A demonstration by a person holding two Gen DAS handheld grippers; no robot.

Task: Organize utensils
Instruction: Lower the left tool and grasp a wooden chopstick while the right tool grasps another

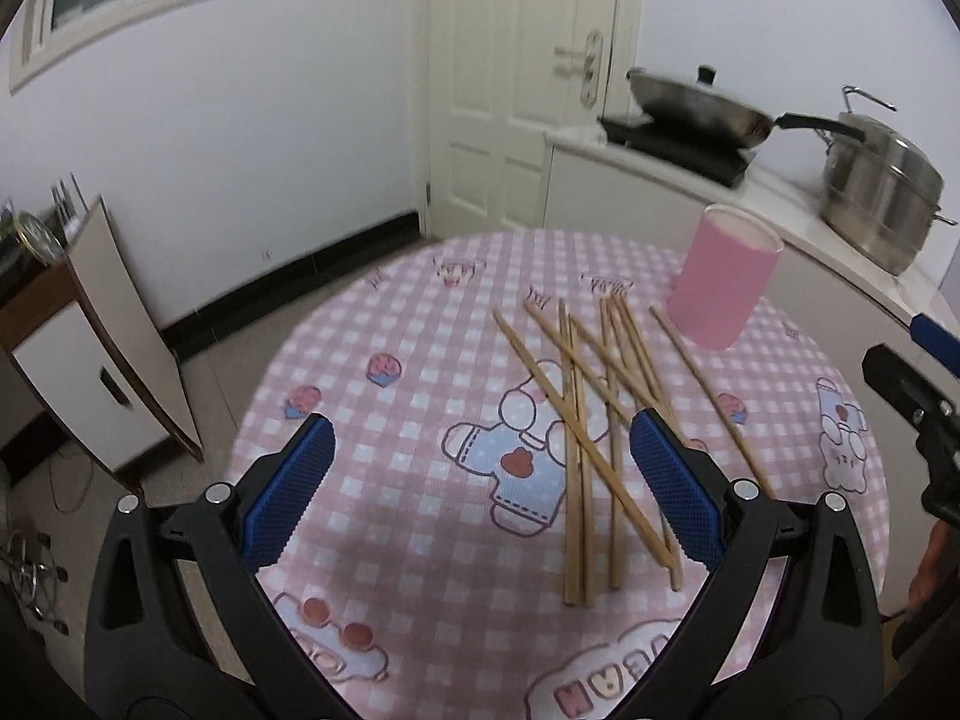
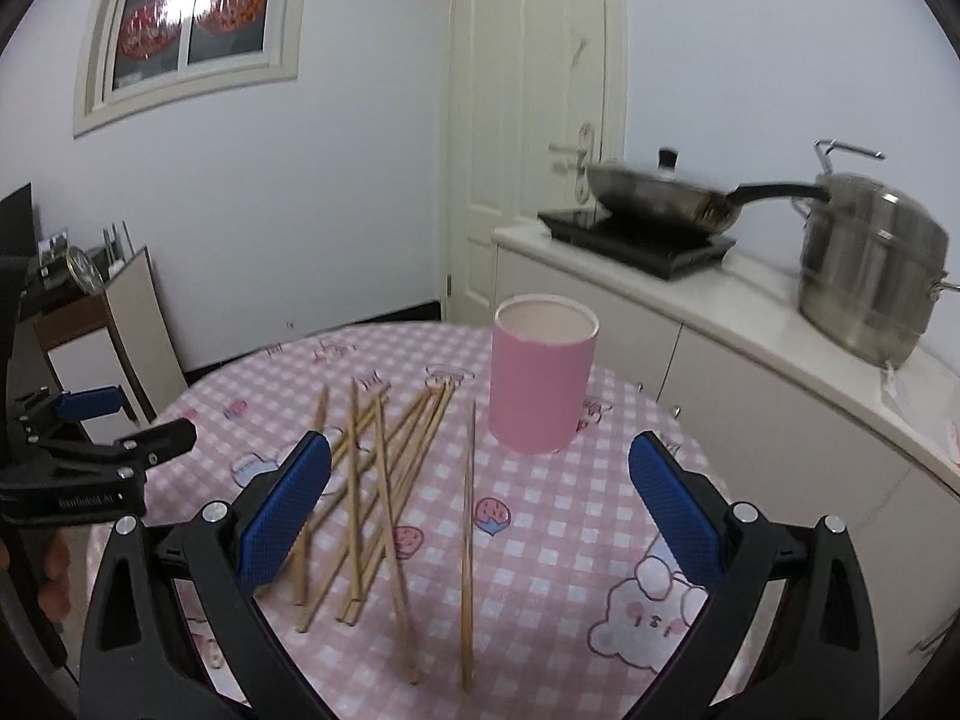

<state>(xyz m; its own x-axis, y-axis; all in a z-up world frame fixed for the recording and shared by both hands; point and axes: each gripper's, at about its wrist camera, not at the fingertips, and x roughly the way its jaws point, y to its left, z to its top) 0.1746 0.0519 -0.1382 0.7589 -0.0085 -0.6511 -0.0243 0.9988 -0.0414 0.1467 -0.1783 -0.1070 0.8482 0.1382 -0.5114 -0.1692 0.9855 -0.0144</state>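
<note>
Several chopsticks loose on the desk, both jaws spread

We see a crossed heap of wooden chopsticks (image 1: 591,420) lying flat on the pink checked desk (image 1: 420,540), toward its middle, with a pink cup (image 1: 723,276) standing upright near the far edge. One single chopstick (image 2: 468,540) lies apart from the heap, on the cup's side.

Our left gripper (image 1: 480,468) hovers with its jaws spread wide and holding nothing; the heap lies between them but toward the right-hand finger, which covers part of it. Our right gripper (image 2: 480,498) is likewise spread and empty. The single chopstick runs straight up the gap between its jaws, and the heap passes behind its left-hand finger.

From the left wrist we see the right gripper only as a dark shape at the frame's right edge. From the right wrist we look into the cup's pale inside, and the left gripper (image 2: 129,420) shows from the side above the desk's left edge.
</note>
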